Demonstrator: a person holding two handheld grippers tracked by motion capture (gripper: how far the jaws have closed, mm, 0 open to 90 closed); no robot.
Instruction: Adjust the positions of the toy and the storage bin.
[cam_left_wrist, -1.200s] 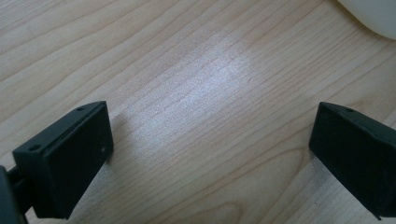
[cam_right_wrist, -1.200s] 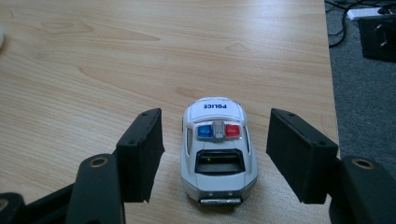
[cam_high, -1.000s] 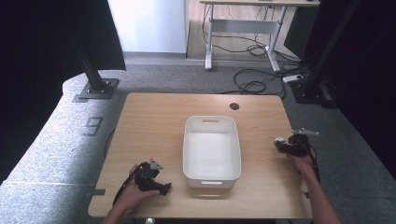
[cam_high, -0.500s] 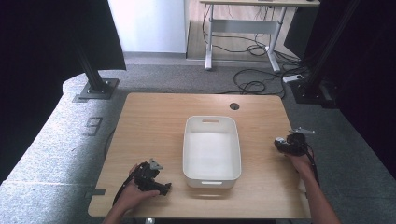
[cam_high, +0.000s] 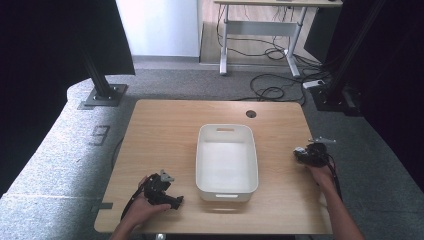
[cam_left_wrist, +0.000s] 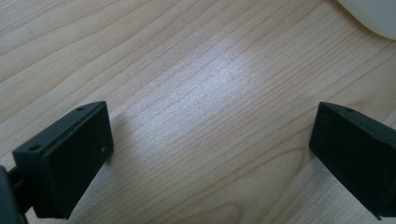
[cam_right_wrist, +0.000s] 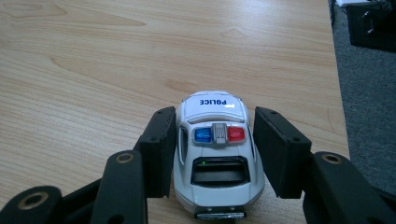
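Your work surface is a light wooden table (cam_high: 165, 130). A white rectangular tub (cam_high: 227, 185) sits at its centre, long axis running from 12 to 6 o'clock, handle cut-outs in both short walls, interior bare.

Left gripper (cam_high: 170, 196): you hold it at about 8 o'clock from the tub, near the front edge of the table, its nose directed toward the tub's near-left corner. In the left gripper view the two black jaws stand wide apart, with only bare wood grain between them. A curved white corner of the tub (cam_left_wrist: 373, 16) enters that view at 1 o'clock.

Right gripper (cam_high: 306, 155): you hold it at 3 o'clock from the tub, close to the table's right edge, apart from the tub wall.

In the right gripper view a white toy police car (cam_right_wrist: 215, 154) rests on the wood between the jaws. Its blue and red roof light bar faces up, and the word POLICE reads upside down on the panel farther from the camera. The left jaw lies against the car's side or just beside it. The right jaw shows a narrow gap to the car body, so the jaws bracket the car without being clamped on it.
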